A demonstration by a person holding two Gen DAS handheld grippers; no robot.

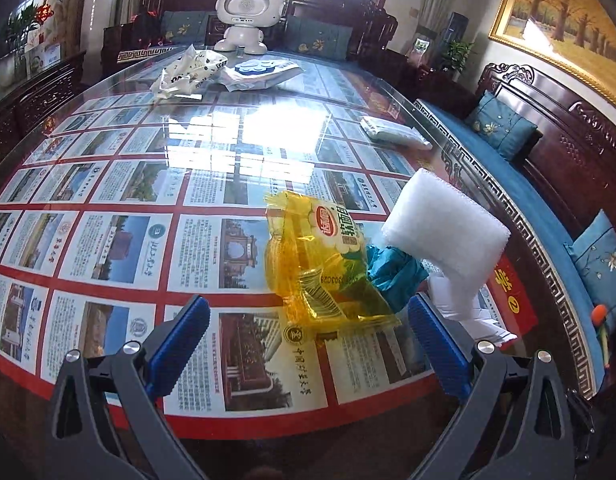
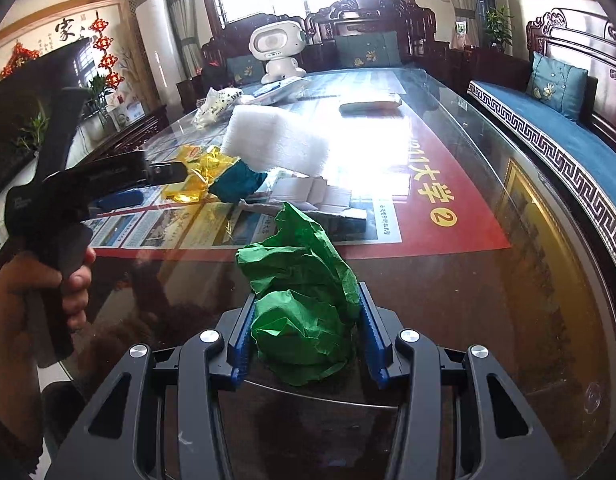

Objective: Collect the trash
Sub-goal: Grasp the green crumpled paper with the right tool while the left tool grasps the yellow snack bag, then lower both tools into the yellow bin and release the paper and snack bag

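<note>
Glass covers the poster-lined table (image 1: 119, 184). Right gripper (image 2: 305, 320) clenches its fingers on the green paper wad (image 2: 299, 300) at the near edge; left gripper (image 1: 308, 332) is released before the yellow wrapper (image 1: 320, 264). Lift the wad slowly, keeping the squeeze firm.

One yellow wrapper (image 1: 320, 264), one foam block (image 1: 444, 236), one teal wad (image 1: 392, 272), one green wad (image 2: 303, 304), one robot toy (image 1: 247, 16)

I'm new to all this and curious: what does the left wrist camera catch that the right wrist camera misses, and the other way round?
Only the left wrist view shows the left gripper head-on, open and empty. Only the right wrist view shows the crumpled green paper clamped in the right gripper. Both show the yellow wrapper, white foam block, teal wad and white robot toy.
</note>
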